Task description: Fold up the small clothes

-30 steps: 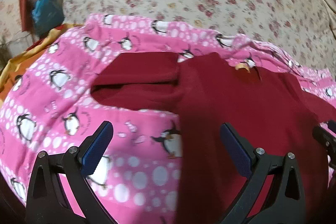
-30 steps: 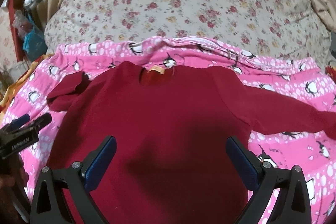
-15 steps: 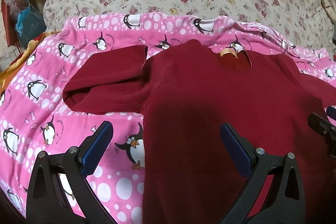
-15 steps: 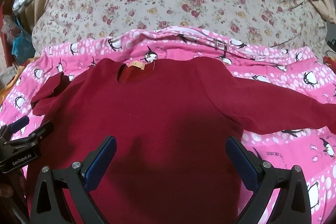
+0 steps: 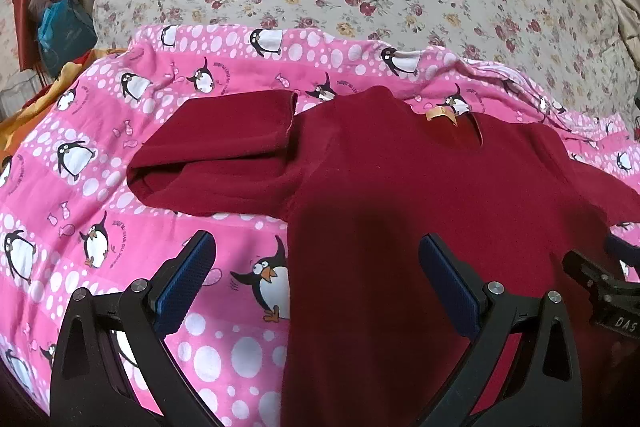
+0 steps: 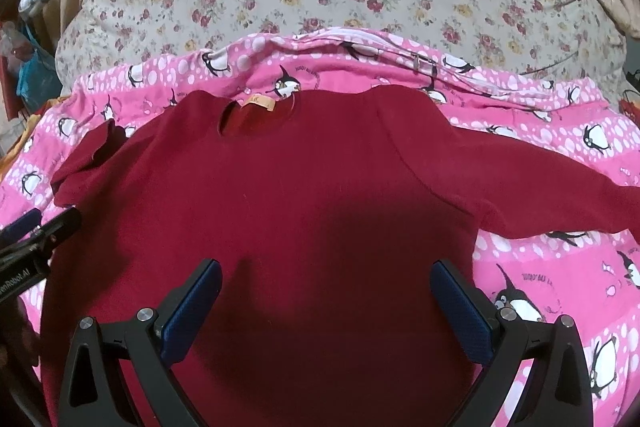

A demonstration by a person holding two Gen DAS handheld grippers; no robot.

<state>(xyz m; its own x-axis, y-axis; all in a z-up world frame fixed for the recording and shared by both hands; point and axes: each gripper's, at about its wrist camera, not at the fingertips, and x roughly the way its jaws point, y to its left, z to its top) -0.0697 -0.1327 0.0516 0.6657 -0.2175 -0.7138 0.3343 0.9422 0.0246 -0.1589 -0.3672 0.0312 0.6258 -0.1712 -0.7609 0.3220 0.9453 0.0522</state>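
Hovering over red sweater, left hand-held gripper spread empty, right hand-held gripper likewise, seemingly level

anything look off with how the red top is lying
One sleeve of the red top is doubled back on itself, its cuff lying near the shoulder, while the other sleeve lies stretched straight out on the pink penguin blanket.

Both grippers are just hanging wide open, nothing between the fingers. The left black two-finger gripper with blue ribbed pads points forward and slightly down, and the right black gripper with the same blue pads does too. They sit side by side, each one's tip poking into the other's view.
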